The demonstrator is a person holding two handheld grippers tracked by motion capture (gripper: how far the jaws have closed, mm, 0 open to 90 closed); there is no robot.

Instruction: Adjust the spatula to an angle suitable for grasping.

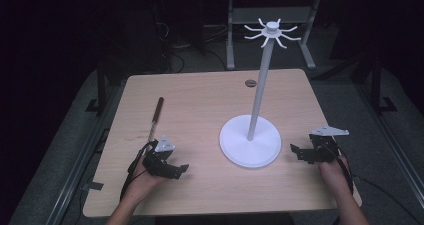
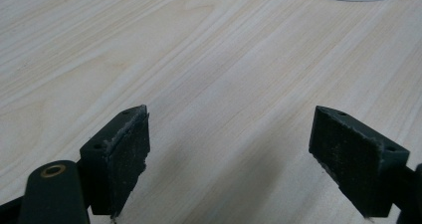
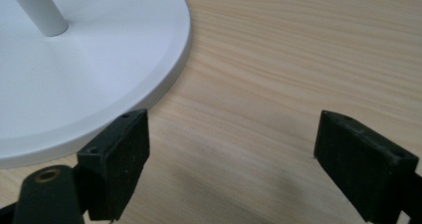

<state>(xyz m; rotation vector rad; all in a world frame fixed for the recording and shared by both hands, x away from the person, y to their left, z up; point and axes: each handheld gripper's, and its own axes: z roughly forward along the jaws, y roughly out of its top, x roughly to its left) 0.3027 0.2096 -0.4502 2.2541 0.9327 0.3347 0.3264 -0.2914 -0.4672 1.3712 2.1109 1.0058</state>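
Observation:
A white stand (image 1: pixel 250 141) with a round base, a tall pole and hooked arms at its top (image 1: pixel 271 31) rises from the middle right of the wooden table (image 1: pixel 200 100). A thin utensil with a brown handle (image 1: pixel 155 117) lies flat at the left. My left gripper (image 1: pixel 176 169) rests low on the table just in front of that utensil, open, nothing between its jaws. My right gripper (image 1: pixel 299 153) sits just right of the stand's base, open and empty. In the right gripper view the base (image 3: pixel 99 59) lies beside the left jaw.
A small round hole (image 1: pixel 250 83) marks the table's far edge. Dark floor, cables and a grey table frame (image 1: pixel 272 15) lie beyond. Bare wood spreads between the two grippers and across the far left of the table.

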